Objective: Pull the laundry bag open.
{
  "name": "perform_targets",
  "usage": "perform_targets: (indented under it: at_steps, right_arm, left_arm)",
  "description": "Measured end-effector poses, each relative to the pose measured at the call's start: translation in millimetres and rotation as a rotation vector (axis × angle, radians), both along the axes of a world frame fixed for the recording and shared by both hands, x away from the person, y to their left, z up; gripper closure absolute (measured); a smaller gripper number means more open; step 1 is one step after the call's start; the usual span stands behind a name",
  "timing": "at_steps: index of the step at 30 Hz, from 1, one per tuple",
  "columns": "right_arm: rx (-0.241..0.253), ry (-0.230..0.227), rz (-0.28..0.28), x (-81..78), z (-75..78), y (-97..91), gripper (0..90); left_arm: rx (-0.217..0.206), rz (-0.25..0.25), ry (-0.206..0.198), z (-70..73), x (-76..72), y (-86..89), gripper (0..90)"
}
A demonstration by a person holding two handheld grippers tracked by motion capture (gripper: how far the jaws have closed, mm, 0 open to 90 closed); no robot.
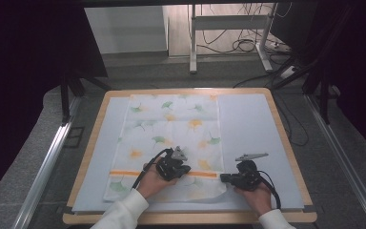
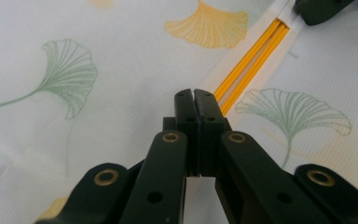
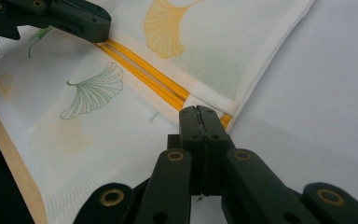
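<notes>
A white cloth printed with green and yellow ginkgo leaves lies flat on the table, with an orange stripe across its near end. My left gripper rests on the cloth by the stripe, its jaws shut with nothing seen between them. My right gripper points left at the cloth's right edge, where the stripe ends. Its jaws are also pressed together, tips over the hem. The left gripper shows at the upper left of the right gripper view.
A pale blue mat covers the wooden table, bare to the right of the cloth. Metal rails run along both sides of the table. Behind it stand a desk frame and floor cables.
</notes>
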State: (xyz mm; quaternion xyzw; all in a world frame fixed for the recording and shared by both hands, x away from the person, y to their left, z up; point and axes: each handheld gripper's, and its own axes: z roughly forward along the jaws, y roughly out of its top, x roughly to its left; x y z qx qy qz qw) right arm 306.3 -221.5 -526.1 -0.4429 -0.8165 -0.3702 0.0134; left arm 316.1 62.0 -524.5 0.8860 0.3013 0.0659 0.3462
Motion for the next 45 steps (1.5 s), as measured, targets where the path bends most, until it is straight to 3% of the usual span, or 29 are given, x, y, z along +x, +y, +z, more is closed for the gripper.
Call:
perform_targets:
  at_steps: [45]
  right_arm:
    - [-0.005, -0.003, -0.001, -0.5, 0.2, 0.1, 89.4]
  left_arm:
    - [0.021, 0.064, 0.036, 0.6, -4.1, 40.0, 90.0]
